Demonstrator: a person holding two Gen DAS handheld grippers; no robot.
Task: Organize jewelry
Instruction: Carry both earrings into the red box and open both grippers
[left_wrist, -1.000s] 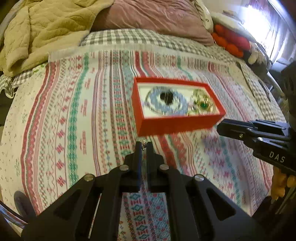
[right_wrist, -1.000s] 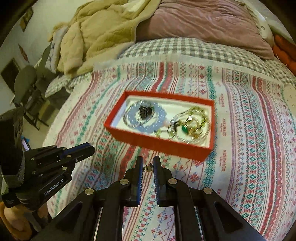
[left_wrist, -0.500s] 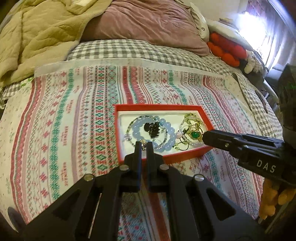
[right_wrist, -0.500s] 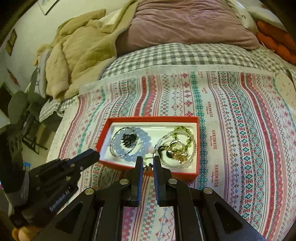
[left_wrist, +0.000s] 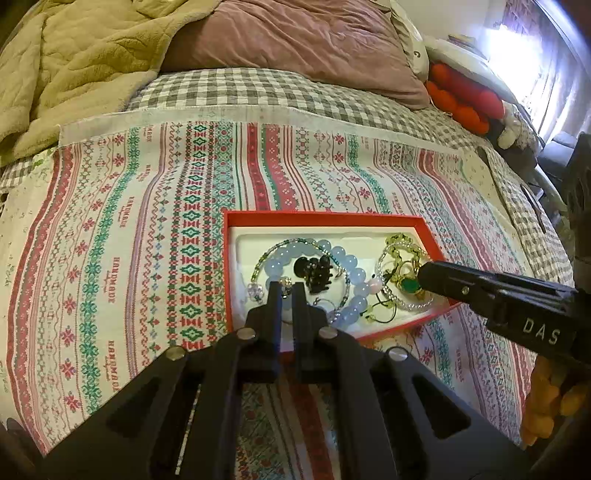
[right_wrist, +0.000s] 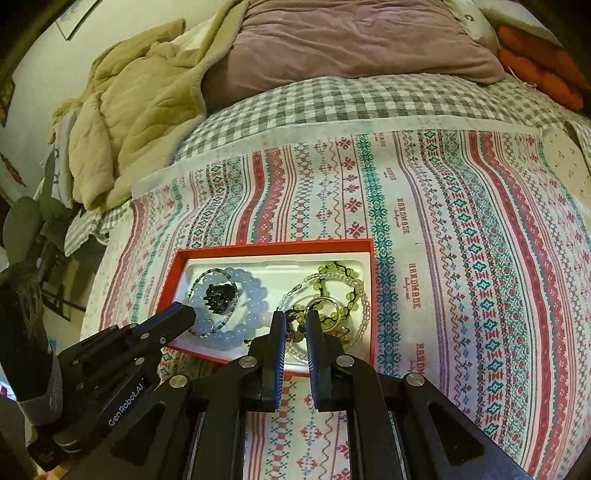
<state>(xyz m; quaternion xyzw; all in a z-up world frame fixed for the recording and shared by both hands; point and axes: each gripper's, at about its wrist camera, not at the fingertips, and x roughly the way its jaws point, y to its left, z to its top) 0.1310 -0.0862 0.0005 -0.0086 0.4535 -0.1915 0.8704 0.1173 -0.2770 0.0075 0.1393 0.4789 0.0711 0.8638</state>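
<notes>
A red box (left_wrist: 325, 216) with a white lining lies on the patterned cloth. It holds a pale blue bead bracelet (left_wrist: 356, 275), a black clip (left_wrist: 314, 271) and a tangle of gold and green pieces (left_wrist: 404, 280). My left gripper (left_wrist: 285, 286) hangs over the box's left half, shut on a small sparkly earring. In the right wrist view the same box (right_wrist: 273, 245) shows the blue bracelet (right_wrist: 255, 295) and a green bead bracelet (right_wrist: 340, 275). My right gripper (right_wrist: 295, 315) is over the box's right half, shut on a small earring. The left gripper (right_wrist: 186, 314) sits beside it.
The striped patterned cloth (left_wrist: 155, 229) covers a checked bedsheet (left_wrist: 236, 88). A beige blanket (right_wrist: 129, 103) and a mauve pillow (right_wrist: 354, 40) lie at the head of the bed. Red plush items (left_wrist: 461, 99) sit far right. A chair (right_wrist: 26, 236) stands left of the bed.
Both grippers have moved forward from short of the box to above its near half, each still holding its small earring. The right gripper has rolled a little.
</notes>
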